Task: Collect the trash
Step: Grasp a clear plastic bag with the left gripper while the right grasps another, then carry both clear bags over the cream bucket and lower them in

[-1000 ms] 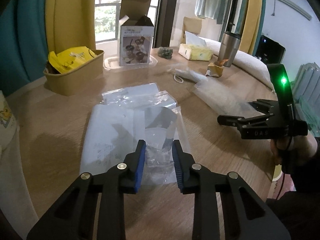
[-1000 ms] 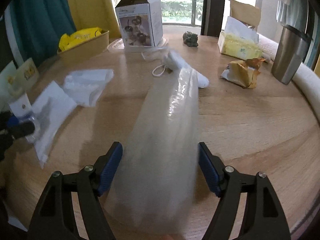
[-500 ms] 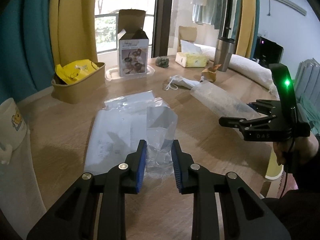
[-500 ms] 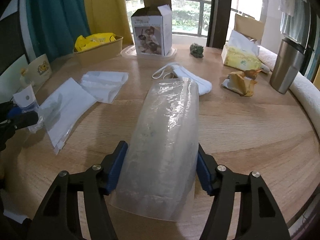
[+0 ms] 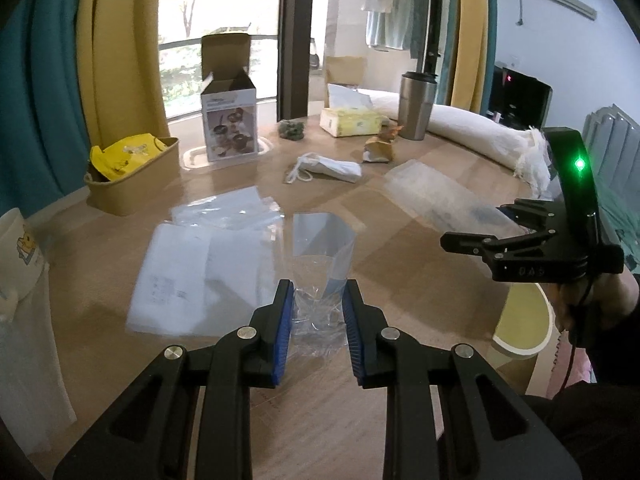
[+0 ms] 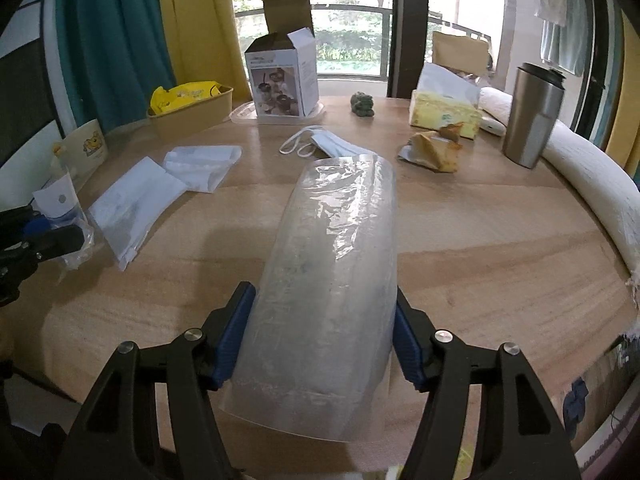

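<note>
Left hand-held gripper [image 5: 318,322] pinches crumpled clear bag [image 5: 320,276] above near desk [image 5: 400,280] edge. Right hand-held gripper [image 6: 322,336], spread wide, clasps long clear plastic sheet [image 6: 332,256] over desk centre. White bags [image 6: 136,208] lie toward left edge.

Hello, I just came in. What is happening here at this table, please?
A person is collecting trash from a round wooden table, with one tool in each hand. The left tool is shut on a small crumpled clear bag. The right tool grips a long clear plastic sleeve between its fingers. Flat plastic bags, a face mask and a crumpled yellow wrapper lie uncollected.
</note>
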`<state>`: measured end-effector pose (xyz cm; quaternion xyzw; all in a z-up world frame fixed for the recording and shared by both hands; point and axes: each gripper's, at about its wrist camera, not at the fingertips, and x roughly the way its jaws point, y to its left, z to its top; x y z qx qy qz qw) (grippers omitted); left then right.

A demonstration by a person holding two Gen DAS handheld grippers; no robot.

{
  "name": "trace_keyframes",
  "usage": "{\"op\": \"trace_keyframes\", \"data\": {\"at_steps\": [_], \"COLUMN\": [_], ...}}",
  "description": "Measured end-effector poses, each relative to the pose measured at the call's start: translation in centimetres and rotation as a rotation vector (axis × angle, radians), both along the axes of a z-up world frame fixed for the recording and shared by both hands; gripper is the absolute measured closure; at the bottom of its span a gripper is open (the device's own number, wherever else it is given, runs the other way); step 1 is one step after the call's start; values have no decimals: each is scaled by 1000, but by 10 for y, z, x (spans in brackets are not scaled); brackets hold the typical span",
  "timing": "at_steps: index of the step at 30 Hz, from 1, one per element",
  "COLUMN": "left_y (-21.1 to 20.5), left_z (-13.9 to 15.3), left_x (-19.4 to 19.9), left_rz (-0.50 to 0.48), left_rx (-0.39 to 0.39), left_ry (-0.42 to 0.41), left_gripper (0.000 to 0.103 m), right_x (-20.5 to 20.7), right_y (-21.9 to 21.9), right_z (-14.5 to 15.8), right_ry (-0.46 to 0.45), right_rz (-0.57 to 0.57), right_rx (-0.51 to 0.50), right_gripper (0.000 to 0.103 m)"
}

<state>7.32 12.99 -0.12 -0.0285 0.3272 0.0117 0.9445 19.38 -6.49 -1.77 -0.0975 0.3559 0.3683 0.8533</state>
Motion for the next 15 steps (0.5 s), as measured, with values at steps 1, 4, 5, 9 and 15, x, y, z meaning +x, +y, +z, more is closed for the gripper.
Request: {"op": "trace_keyframes", "data": {"at_steps": [1, 4, 5, 9, 15], "left_y": [-4, -16, -20, -37, -65], "left_z": [0, -1, -1, -4, -8], "left_x": [-1, -2, -3, -6, -6], "left_rz": [-3, -14, -18, -31, -68], "left_rx": [1, 6, 9, 20, 42], "left_ry": [0, 2, 3, 9, 21], "left_gripper": [76, 76, 76, 76, 76], "right_x": [-1, -4, -5, -8, -14], "right_y": [-3, -17, -21, -38, -66], "right_z": [0, -1, -1, -5, -15], "right_ry": [-1, -4, -5, -1, 10], "right_rz": [-2, -14, -18, -34, -56], "right_rx": [2, 9, 12, 25, 38], "right_gripper": [38, 38, 38, 38, 38]}}
